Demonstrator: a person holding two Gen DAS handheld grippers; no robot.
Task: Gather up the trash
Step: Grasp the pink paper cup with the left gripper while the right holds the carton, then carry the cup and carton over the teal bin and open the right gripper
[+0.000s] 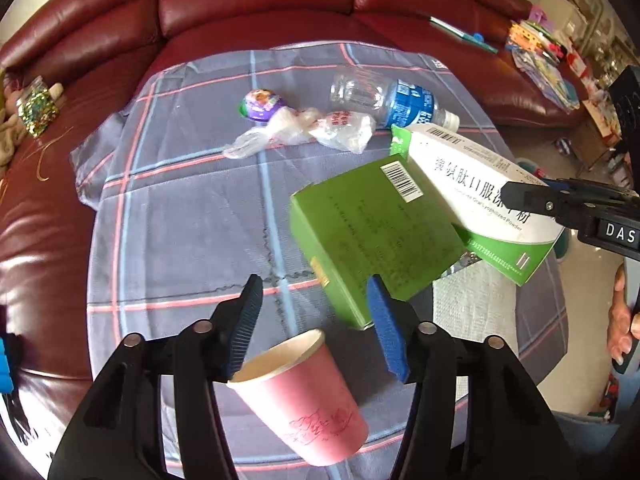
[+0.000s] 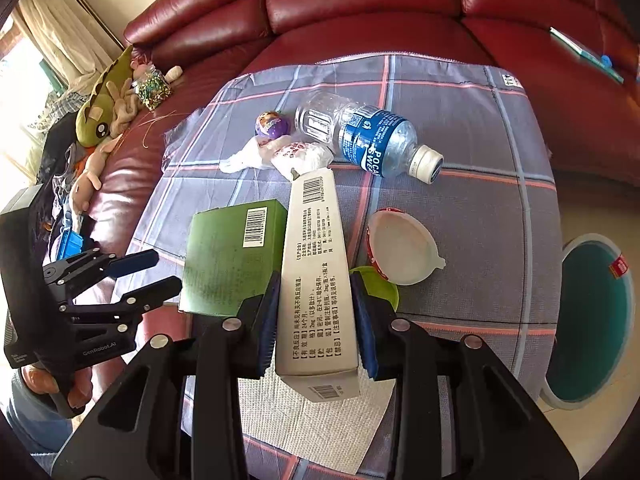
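White medicine box sits clamped between the right gripper's blue pads above the plaid cloth — beside it the green box tilts, while the left gripper gapes, unclenched, over a pink paper cup.

Left gripper points steeply down, jaws parted, pads pressing nothing; the bearing hand shows at the near left edge of the right wrist view. Right gripper also angled down, blue pads clamped on both long sides of a white medicine box. Fingers of the right hand show at the right edge.
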